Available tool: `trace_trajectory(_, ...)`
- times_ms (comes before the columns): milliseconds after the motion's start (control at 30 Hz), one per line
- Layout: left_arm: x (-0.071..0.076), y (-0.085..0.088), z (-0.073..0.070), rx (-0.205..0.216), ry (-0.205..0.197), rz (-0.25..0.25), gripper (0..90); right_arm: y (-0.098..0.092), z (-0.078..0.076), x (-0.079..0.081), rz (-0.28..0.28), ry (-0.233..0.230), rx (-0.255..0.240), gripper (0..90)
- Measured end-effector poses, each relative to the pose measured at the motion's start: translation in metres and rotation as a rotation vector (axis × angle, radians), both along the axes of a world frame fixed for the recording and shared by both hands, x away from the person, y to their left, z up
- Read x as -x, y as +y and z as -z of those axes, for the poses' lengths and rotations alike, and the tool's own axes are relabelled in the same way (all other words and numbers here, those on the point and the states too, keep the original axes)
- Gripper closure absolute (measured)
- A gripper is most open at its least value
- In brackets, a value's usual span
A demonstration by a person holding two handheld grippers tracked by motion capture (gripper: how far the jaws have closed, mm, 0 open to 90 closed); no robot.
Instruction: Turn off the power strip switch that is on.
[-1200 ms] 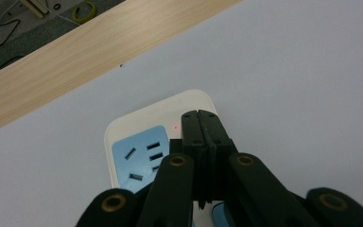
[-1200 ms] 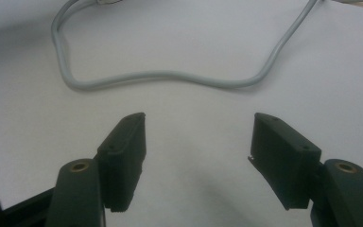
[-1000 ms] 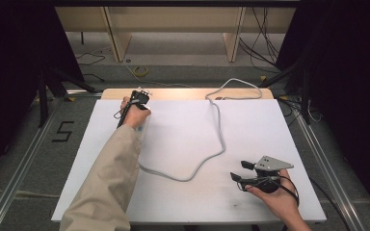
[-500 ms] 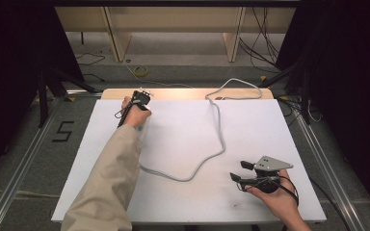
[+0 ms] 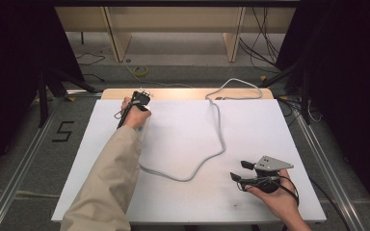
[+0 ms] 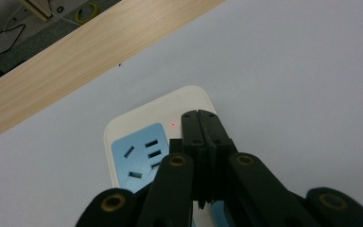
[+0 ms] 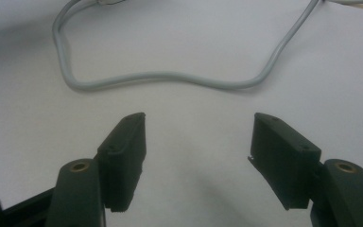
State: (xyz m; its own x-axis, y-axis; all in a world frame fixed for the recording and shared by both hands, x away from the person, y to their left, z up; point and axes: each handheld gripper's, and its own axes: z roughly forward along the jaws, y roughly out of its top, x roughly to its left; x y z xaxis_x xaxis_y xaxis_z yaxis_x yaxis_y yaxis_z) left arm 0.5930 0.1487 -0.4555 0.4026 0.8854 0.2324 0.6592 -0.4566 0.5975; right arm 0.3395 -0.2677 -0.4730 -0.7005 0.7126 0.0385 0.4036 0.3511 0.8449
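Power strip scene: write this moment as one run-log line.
left tongs: shut, over power strip | right tongs: open, empty | grey cable: loose on table

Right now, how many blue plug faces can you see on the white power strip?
2. One blue socket face sits left of the closed left hand-held gripper; a sliver of another peeks out below the jaws. More may be hidden under the gripper.

power strip partly hidden behind left gripper
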Motion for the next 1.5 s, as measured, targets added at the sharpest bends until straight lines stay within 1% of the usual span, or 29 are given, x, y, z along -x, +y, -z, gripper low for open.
trace_trajectory(33, 0.0, 0.001, -0.001, 0.006, -0.011, -0.003, 89.7, 0.0, 0.0, 0.0, 0.001, 0.001, 0.0, 37.3)
trace_trajectory(67, 0.001, 0.001, -0.003, 0.007, -0.009, -0.002, 89.7, 0.0, 0.0, 0.0, 0.001, 0.001, 0.0, 37.3)
trace_trajectory(133, 0.002, 0.003, -0.003, -0.011, 0.001, 0.006, 89.7, 0.0, 0.0, 0.0, -0.001, 0.0, 0.002, 37.3)
trace_trajectory(200, 0.003, 0.006, -0.002, 0.001, -0.001, 0.0, 89.7, 0.0, 0.0, 0.0, -0.003, 0.0, 0.001, 37.3)
trace_trajectory(300, 0.006, 0.008, -0.003, 0.019, -0.015, -0.006, 89.6, 0.001, 0.0, 0.0, -0.002, 0.0, -0.001, 37.3)
trace_trajectory(400, 0.008, 0.009, -0.007, 0.022, -0.024, 0.0, 89.6, 0.001, 0.0, 0.0, -0.003, 0.001, 0.002, 37.3)
trace_trajectory(467, 0.009, 0.01, -0.01, 0.016, -0.024, 0.005, 89.6, 0.001, 0.0, 0.0, -0.001, 0.002, 0.001, 37.4)
trace_trajectory(500, 0.009, 0.01, -0.01, 0.023, -0.029, 0.002, 89.6, 0.001, 0.0, 0.0, -0.001, 0.001, -0.001, 37.3)
trace_trajectory(700, 0.015, 0.011, -0.014, 0.028, -0.022, 0.013, 89.6, 0.001, 0.0, 0.001, 0.0, 0.0, 0.0, 37.3)
trace_trajectory(933, 0.024, 0.015, -0.018, 0.055, -0.026, 0.014, 89.5, 0.001, -0.001, 0.001, 0.001, -0.002, 0.001, 37.3)
trace_trajectory(967, 0.026, 0.015, -0.018, 0.065, -0.028, 0.012, 89.4, 0.002, -0.001, 0.001, 0.002, -0.001, 0.001, 37.3)
trace_trajectory(1067, 0.03, 0.017, -0.019, 0.082, -0.024, 0.016, 86.5, 0.002, -0.001, 0.001, 0.003, -0.002, 0.002, 37.3)
trace_trajectory(1300, 0.039, 0.018, -0.025, 0.099, -0.025, 0.037, 84.1, 0.002, -0.001, 0.001, 0.002, -0.007, 0.001, 37.3)
trace_trajectory(1400, 0.043, 0.016, -0.028, 0.111, -0.036, 0.045, 82.2, 0.002, -0.001, 0.001, 0.002, -0.008, 0.001, 37.3)
trace_trajectory(1500, 0.046, 0.017, -0.029, 0.125, -0.038, 0.053, 80.8, 0.002, -0.001, 0.001, 0.004, -0.007, 0.0, 37.3)
